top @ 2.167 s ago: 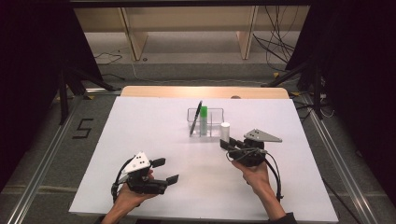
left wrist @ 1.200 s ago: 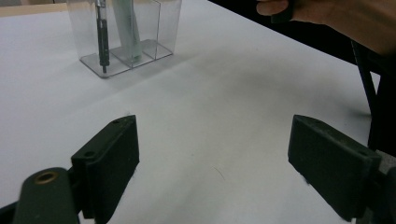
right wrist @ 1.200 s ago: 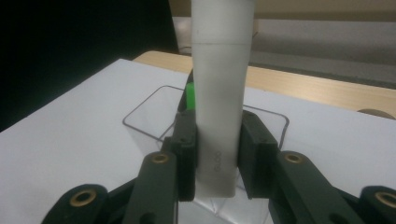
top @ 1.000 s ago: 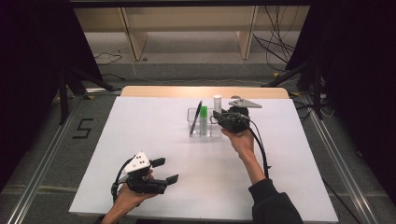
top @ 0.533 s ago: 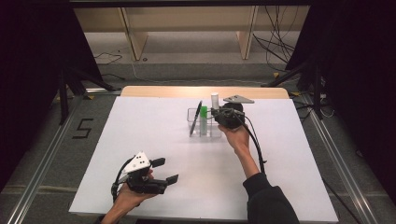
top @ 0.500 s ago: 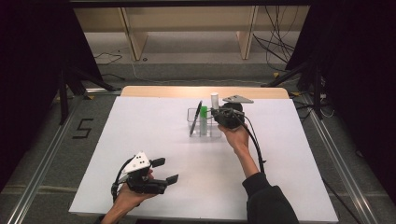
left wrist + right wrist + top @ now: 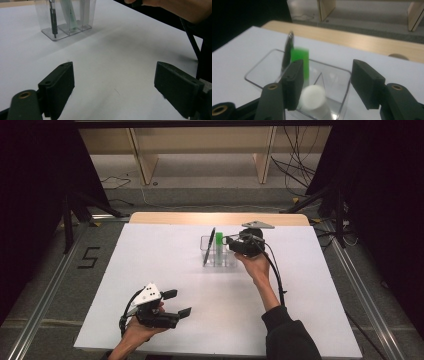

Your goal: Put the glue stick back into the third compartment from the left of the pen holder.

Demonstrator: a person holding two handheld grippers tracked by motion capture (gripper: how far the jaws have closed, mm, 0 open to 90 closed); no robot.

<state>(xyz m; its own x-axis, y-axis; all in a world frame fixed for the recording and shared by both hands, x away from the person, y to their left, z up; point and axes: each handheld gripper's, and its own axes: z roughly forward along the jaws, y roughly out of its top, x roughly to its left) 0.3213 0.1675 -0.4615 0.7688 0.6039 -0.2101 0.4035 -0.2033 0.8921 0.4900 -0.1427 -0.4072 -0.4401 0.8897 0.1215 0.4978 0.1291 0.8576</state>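
Releasing white cylinder (image 7: pixel 313 97) into clear holder (image 7: pixel 259 65); right gripper (image 7: pixel 327 80) jaws just opening, clear of it. Left gripper (image 7: pixel 176 303) idling spread, empty.

- High view: fixed above the near edge, facing forward and down over the whole white surface (image 7: pixel 150 260);
- Left gripper view: low and far back, facing the clear plastic three-compartment holder (image 7: pixel 65 27);
- Right gripper view: close above that same holder (image 7: pixel 262 72), facing obliquely down; all three views share it.
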